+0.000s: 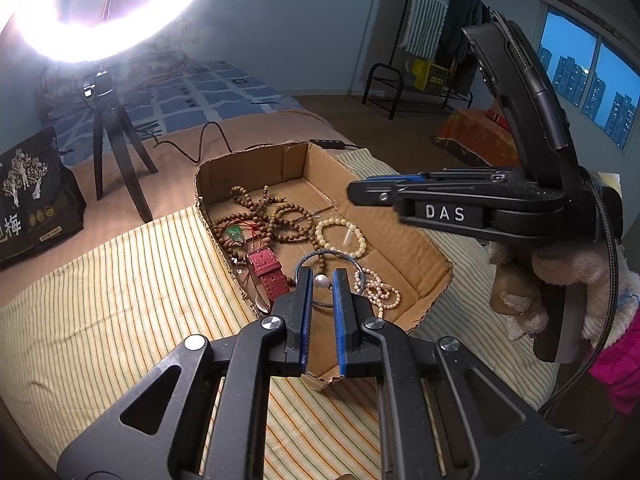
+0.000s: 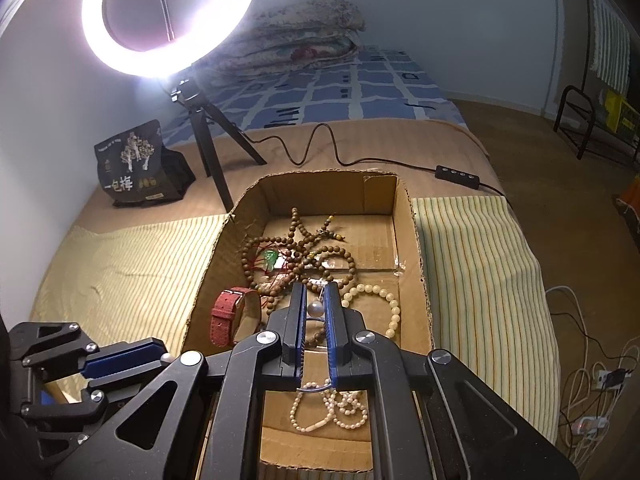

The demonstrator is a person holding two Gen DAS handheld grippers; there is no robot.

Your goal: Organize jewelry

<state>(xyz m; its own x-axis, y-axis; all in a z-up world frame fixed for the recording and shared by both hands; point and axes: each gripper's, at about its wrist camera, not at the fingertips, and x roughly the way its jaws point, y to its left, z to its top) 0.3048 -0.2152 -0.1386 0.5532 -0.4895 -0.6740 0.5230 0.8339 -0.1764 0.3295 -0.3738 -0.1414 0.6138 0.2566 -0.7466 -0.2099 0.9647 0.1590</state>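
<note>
An open cardboard box (image 1: 404, 236) (image 2: 412, 216) on a striped cloth holds brown wooden bead strings (image 1: 256, 216) (image 2: 304, 240), a green pendant (image 1: 235, 233) (image 2: 271, 258), a cream bead bracelet (image 1: 340, 236) (image 2: 380, 300), a red watch strap (image 1: 269, 273) (image 2: 228, 314), a thin blue bangle (image 1: 320, 256), a single pearl (image 1: 321, 281) (image 2: 316, 308) and a small pearl necklace (image 1: 382, 292) (image 2: 332, 404). My left gripper (image 1: 322, 280) hovers over the box's near end, jaws narrowly apart around the pearl. My right gripper (image 2: 316, 294) is above the box, jaws narrowly apart, empty; it also shows in the left wrist view (image 1: 360, 192).
A ring light on a black tripod (image 2: 216, 148) stands behind the box, its cable and switch (image 2: 458, 172) trailing right. A black printed bag (image 2: 136, 164) sits at back left. The bed edge drops at right to a floor with power strips (image 2: 600, 380).
</note>
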